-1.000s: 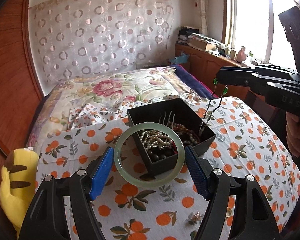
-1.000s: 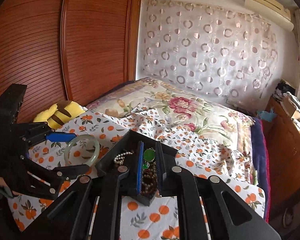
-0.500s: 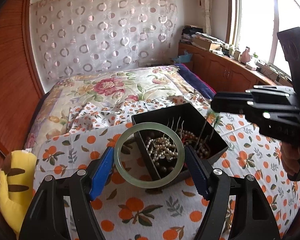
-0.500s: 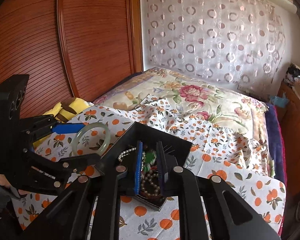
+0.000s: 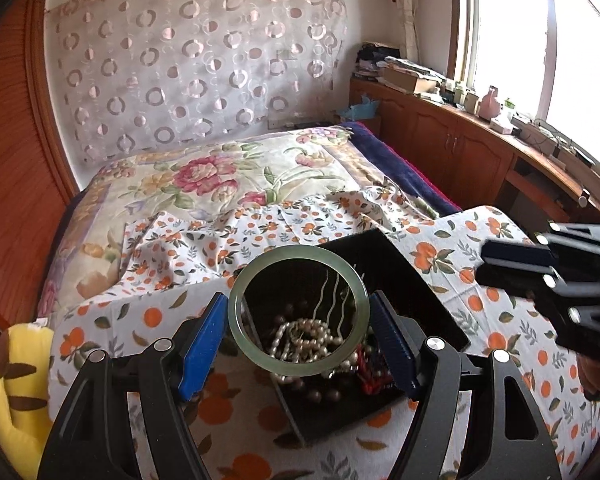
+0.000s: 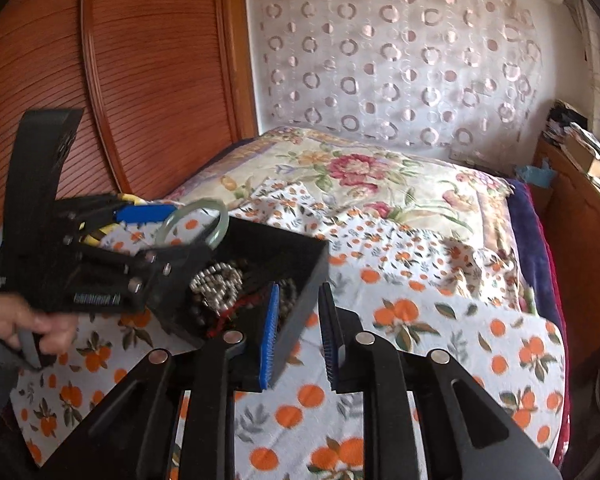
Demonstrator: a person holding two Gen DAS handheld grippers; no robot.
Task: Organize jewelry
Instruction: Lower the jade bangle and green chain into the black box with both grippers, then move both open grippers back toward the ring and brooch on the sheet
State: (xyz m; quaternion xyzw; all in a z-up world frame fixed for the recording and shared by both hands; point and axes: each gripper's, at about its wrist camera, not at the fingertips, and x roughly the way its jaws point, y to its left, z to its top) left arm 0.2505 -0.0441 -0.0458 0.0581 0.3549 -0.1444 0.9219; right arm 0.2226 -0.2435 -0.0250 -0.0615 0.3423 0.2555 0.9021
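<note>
**Jade bangle held over the open jewelry box**

The left gripper [image 5: 298, 340] is clamped on a pale green jade bangle [image 5: 298, 310], its blue pads pressing the ring at 9 and 3 o'clock. The bangle hangs above the black jewelry box [image 5: 415, 276], which sits on an orange-print cloth [image 5: 148, 320] spread over the bed. Through the ring the box's contents show: a pearl strand [image 5: 307, 338], silver hairpins [image 5: 331, 300] at 12 o'clock of the pearls, dark beads [image 5: 311, 390] at 6 o'clock and a red cord piece [image 5: 373, 376] at 4 o'clock.

The right gripper [image 6: 300, 340] has its jaws opening, with nothing pinched; the near wall of the box stands in the gap between the blue pads without being pressed. In the left wrist view that gripper shows at 3 o'clock of the box, off to the side.

In the right wrist view, the person's hand [image 6: 28, 324] grips the left tool's handle at 9 o'clock. A yellow plush toy [image 5: 12, 392] lies at the cloth's edge, at 8 o'clock of the box
</note>
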